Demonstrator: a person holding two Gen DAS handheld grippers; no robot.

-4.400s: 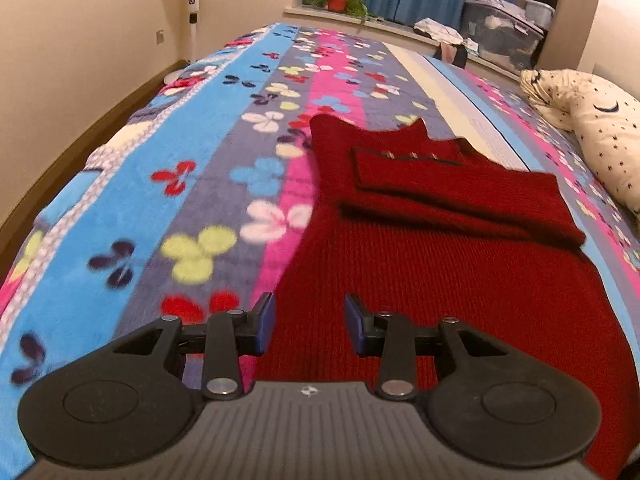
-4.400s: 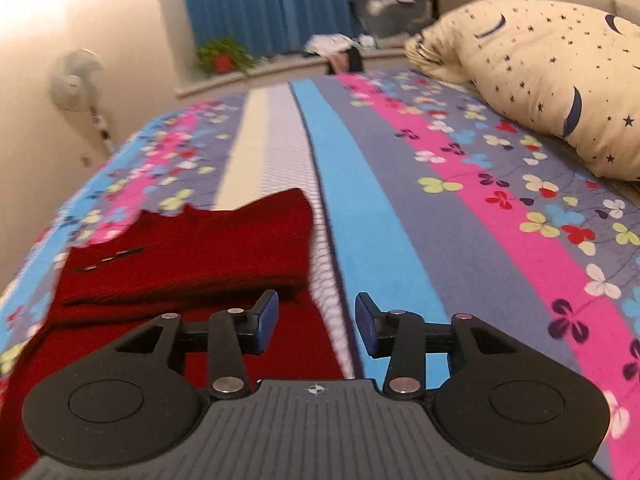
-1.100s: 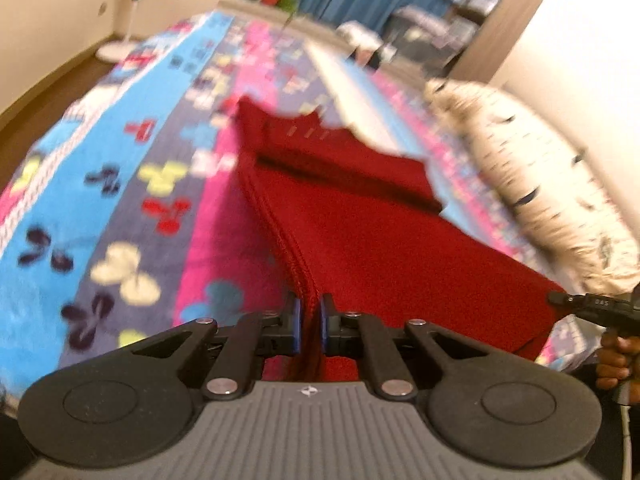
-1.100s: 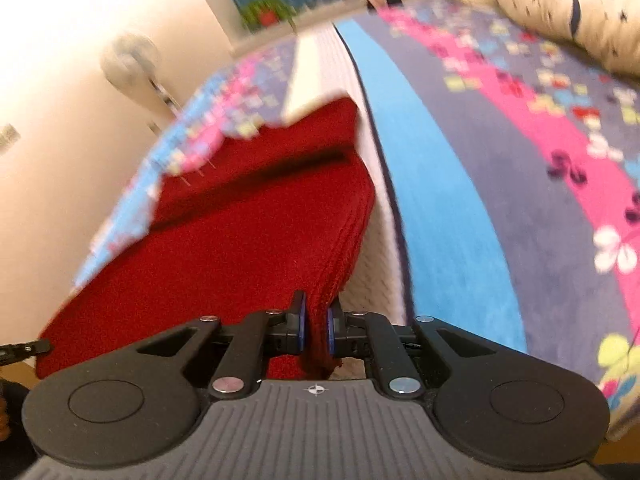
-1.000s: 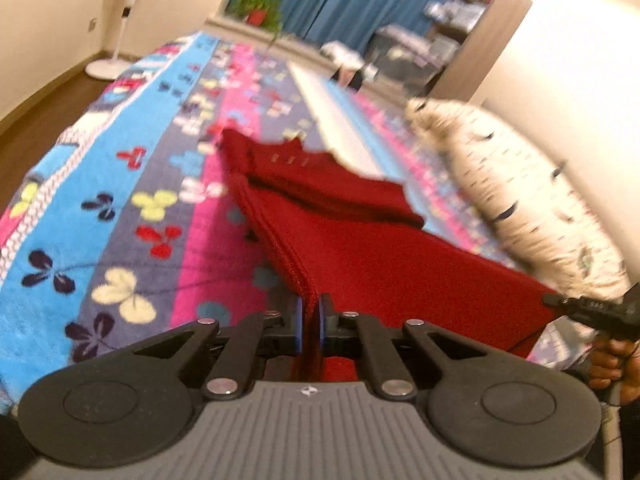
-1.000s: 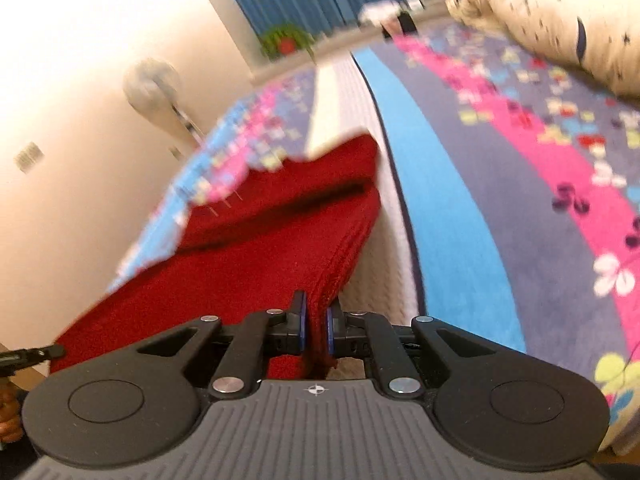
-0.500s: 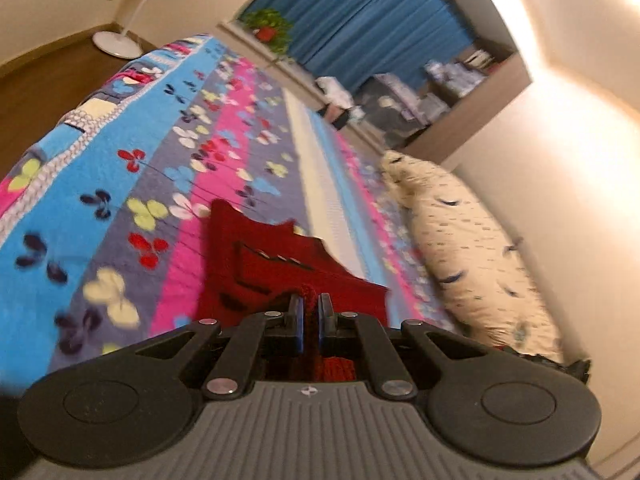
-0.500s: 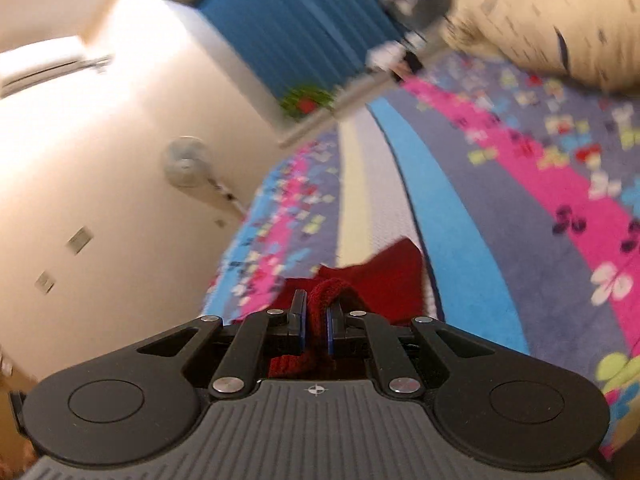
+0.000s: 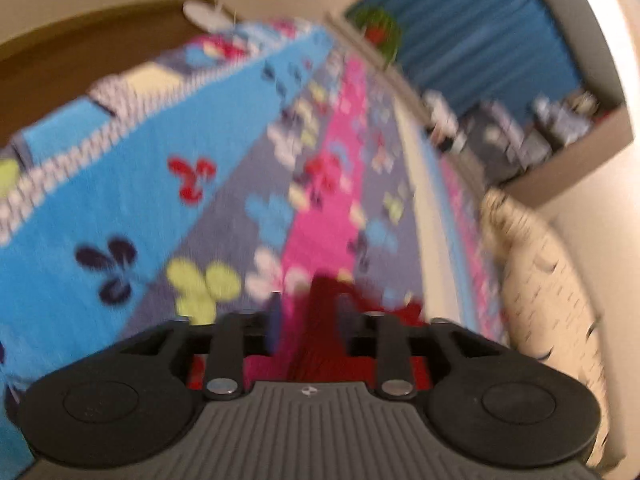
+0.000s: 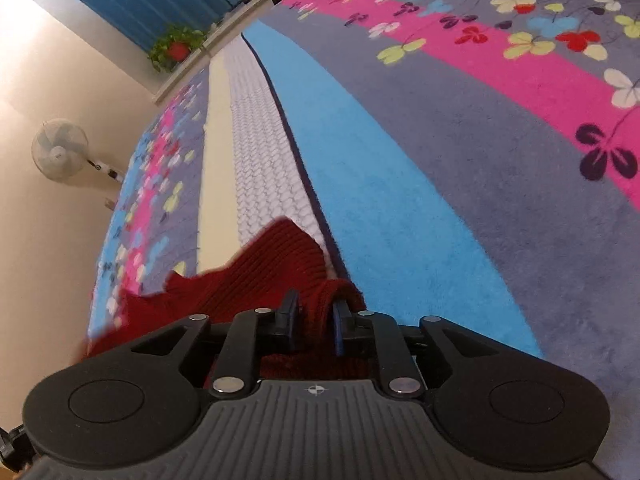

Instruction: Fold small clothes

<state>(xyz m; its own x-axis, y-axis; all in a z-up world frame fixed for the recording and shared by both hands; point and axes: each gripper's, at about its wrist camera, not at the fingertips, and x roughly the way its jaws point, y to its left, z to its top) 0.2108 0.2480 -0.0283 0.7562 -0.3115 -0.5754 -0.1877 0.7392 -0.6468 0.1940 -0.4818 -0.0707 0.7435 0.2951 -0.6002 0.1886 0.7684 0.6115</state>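
Note:
A dark red knit sweater (image 10: 256,280) lies folded on the flowered bedspread (image 10: 400,200). In the right wrist view my right gripper (image 10: 314,320) has its jaws a small way apart, with a thick fold of the sweater still between them. In the blurred left wrist view my left gripper (image 9: 308,320) has its jaws parted, and a ridge of the red sweater (image 9: 320,320) stands between them. Most of the sweater is hidden under both grippers.
A star-patterned pillow (image 9: 552,288) lies at the right of the bed. A fan (image 10: 60,150) stands by the wall on the left. A potted plant (image 10: 176,46) sits on the sill under blue curtains. Boxes and clutter (image 9: 520,128) stand at the far end.
Both grippers carried the sweater's near edge forward over its far part and came down low to the bed. Both sets of jaws, clamped before, have parted.

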